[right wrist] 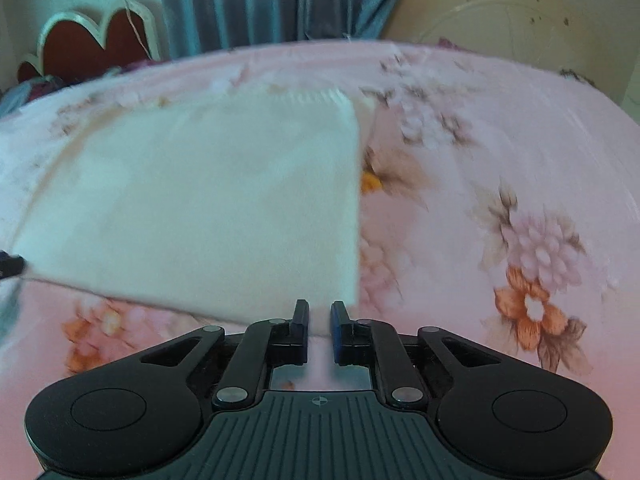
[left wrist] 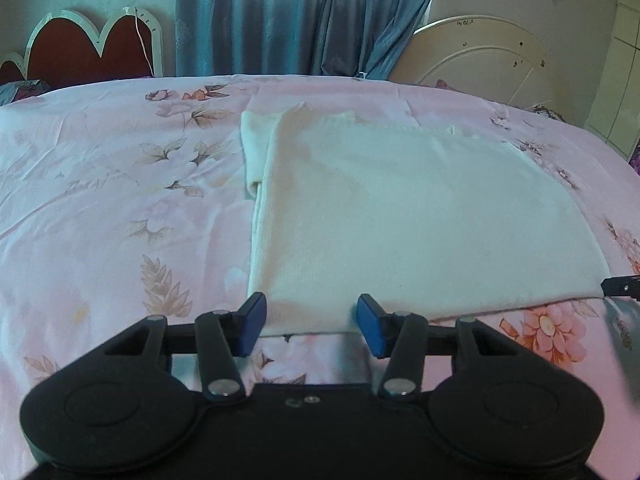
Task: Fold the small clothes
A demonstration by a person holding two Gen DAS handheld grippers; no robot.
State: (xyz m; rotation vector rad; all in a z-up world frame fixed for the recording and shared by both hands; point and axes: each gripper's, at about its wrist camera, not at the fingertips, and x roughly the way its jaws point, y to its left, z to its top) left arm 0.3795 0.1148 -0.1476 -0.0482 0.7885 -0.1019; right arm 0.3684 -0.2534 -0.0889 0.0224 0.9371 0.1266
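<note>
A pink floral bedsheet (left wrist: 100, 200) fills both views, with blue curtains (left wrist: 280, 16) across the top. A white folded garment (left wrist: 400, 220) lies flat on the sheet, centre-right in the left wrist view and centre-left in the right wrist view. The left gripper (left wrist: 311, 322), bottom centre, stands released: its blue pads (left wrist: 252, 322) are spread, with the garment's near hem between them and not pressed. The right gripper (right wrist: 320, 322), bottom centre, is nearly clenched at the garment's near right corner; whether it pinches cloth cannot be told.
</note>
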